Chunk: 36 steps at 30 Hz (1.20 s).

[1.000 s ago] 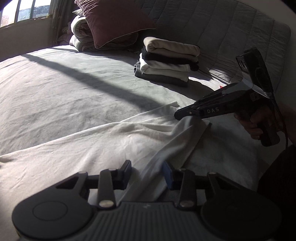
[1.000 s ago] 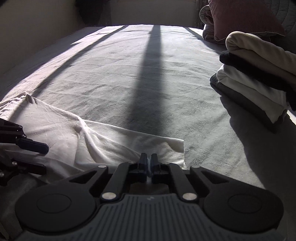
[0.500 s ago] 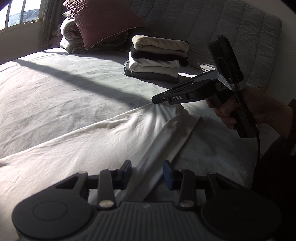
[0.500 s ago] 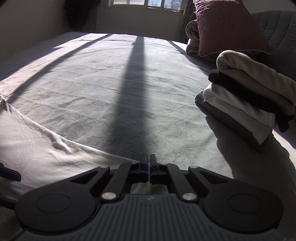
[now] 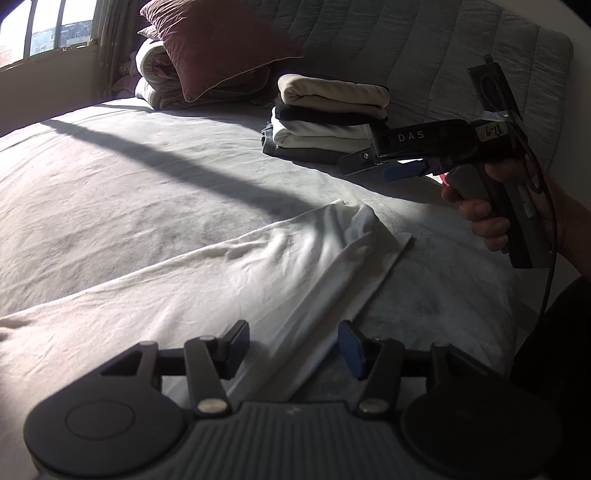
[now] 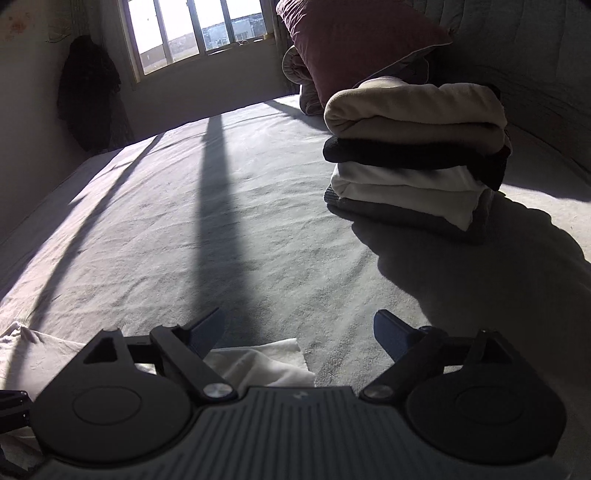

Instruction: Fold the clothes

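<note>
A white garment (image 5: 229,280) lies spread on the grey bed, its near edge folded over in a long strip ending at a corner (image 5: 369,221). My left gripper (image 5: 291,343) is open, hovering just above the folded strip. My right gripper (image 6: 299,328) is open and empty, lifted above the garment's corner (image 6: 266,362); in the left wrist view it (image 5: 354,164) is held in the air above and beyond the corner, in front of the stack.
A stack of folded clothes (image 5: 328,118) (image 6: 413,158) sits at the head of the bed by the quilted headboard (image 5: 424,48). A maroon pillow (image 5: 221,40) rests on a rolled duvet (image 5: 155,77). A window (image 6: 195,29) and a hanging dark coat (image 6: 90,96) are beyond.
My right gripper has opened, let go of the garment's corner and risen up and back toward the stack. The corner now lies on the bed. My left gripper stays open.
</note>
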Tool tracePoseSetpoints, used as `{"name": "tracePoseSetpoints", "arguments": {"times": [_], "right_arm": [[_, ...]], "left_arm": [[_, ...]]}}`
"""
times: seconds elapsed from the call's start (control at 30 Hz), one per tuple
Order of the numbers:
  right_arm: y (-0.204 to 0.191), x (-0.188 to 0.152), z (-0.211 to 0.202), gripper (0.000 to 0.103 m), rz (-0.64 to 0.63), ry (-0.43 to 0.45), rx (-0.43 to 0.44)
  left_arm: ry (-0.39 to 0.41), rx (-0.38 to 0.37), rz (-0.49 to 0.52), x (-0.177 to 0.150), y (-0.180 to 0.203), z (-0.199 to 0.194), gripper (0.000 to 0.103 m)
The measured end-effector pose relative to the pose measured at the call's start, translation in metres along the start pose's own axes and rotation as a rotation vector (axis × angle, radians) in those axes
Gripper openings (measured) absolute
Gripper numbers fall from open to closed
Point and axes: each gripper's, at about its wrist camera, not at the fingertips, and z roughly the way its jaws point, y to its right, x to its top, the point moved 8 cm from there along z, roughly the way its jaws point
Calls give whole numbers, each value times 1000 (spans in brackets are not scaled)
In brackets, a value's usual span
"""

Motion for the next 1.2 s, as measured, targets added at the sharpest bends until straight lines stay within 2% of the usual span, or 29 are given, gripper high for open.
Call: {"name": "tracePoseSetpoints", "arguments": {"times": [0.07, 0.13, 0.27, 0.37, 0.7, 0.93, 1.1, 1.2], "right_arm": [[3, 0, -4, 103, 39, -1, -1], [7, 0, -8, 103, 73, -4, -7], [12, -2, -12, 103, 129, -1, -27], [11, -3, -13, 103, 154, 7, -8], [-4, -10, -12, 103, 95, 6, 4], [-22, -19, -10, 103, 11, -43, 113], [-27, -17, -15, 103, 53, -70, 230], [-19, -14, -18, 103, 116, -71, 250]], "left_arm": [[10, 5, 1, 2, 1, -2, 67], [20, 9, 3, 4, 2, -5, 69], [26, 10, 7, 4, 3, -8, 69], [26, 15, 14, 3, 4, -8, 69], [25, 30, 6, 3, 2, -8, 69], [35, 27, 1, 6, 2, -8, 68], [40, 15, 2, 9, 5, -9, 62], [50, 7, 14, 14, 11, -10, 59]]}}
